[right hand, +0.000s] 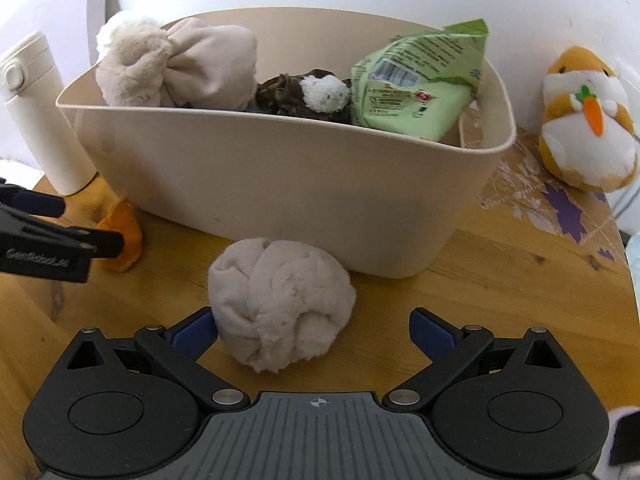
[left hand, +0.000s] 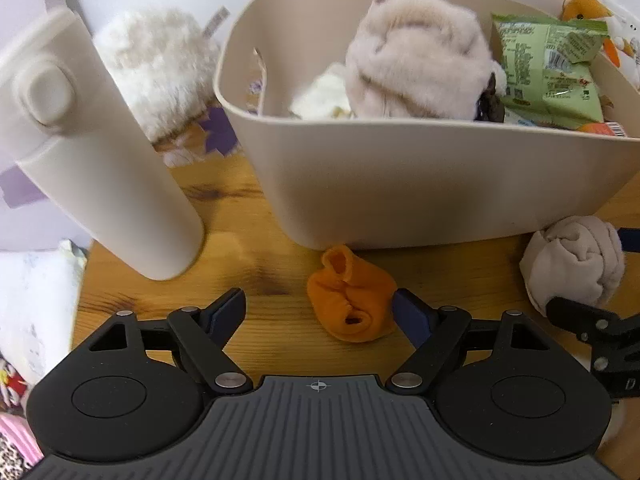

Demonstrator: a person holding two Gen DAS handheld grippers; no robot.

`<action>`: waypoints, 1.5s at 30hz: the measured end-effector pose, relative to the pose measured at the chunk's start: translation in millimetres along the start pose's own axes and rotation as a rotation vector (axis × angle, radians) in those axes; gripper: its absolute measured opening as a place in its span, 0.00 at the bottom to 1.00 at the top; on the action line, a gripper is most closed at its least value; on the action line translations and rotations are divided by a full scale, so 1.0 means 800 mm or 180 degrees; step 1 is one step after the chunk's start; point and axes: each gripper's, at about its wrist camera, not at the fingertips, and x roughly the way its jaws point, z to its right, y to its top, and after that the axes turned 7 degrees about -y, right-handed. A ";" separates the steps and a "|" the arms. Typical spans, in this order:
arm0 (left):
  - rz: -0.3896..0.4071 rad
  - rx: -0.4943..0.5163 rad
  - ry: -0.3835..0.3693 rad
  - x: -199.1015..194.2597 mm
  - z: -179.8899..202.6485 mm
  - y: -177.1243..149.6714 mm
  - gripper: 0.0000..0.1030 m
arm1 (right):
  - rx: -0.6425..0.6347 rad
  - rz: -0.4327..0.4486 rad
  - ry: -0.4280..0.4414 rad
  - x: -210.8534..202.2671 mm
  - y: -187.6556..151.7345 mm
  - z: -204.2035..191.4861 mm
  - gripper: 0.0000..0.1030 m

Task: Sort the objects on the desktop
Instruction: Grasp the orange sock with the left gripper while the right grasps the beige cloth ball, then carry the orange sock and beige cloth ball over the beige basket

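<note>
Both grippers spread wide. The left gripper (left hand: 320, 312) has the orange sock (left hand: 352, 300) between its fingers (right pad (left hand: 412, 316) looks like it's just touching). The right gripper (right hand: 314, 330) flanks the beige sock ball (right hand: 280, 304), both sitting on the wooden table (right hand: 500, 300) right in front of the bin (right hand: 280, 184).

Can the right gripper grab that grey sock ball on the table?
Probably yes. The right gripper is open, the grey sock ball already sits between its fingers on the wooden table, and nothing blocks it; the bin stands behind.
</note>
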 end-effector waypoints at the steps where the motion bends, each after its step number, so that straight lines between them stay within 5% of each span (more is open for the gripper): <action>1: -0.0026 -0.0004 -0.0032 0.004 0.000 0.000 0.80 | -0.0047 0.0015 -0.0010 0.001 -0.001 -0.002 0.99; 4: -0.0028 0.0040 -0.0098 0.012 0.002 -0.002 0.71 | -0.0188 0.0051 -0.0038 0.004 -0.001 -0.010 0.95; 13: 0.0084 0.0201 -0.0507 0.007 0.008 0.002 0.20 | -0.0242 0.0051 0.0098 0.006 -0.002 -0.016 0.64; 31: 0.0385 0.0397 -0.0882 -0.067 -0.005 -0.013 0.16 | -0.0250 0.0228 0.0048 -0.062 -0.041 0.013 0.59; 45: 0.0918 0.0636 -0.1105 -0.150 -0.027 0.014 0.16 | 0.0098 0.0658 0.0262 -0.147 0.016 0.047 0.59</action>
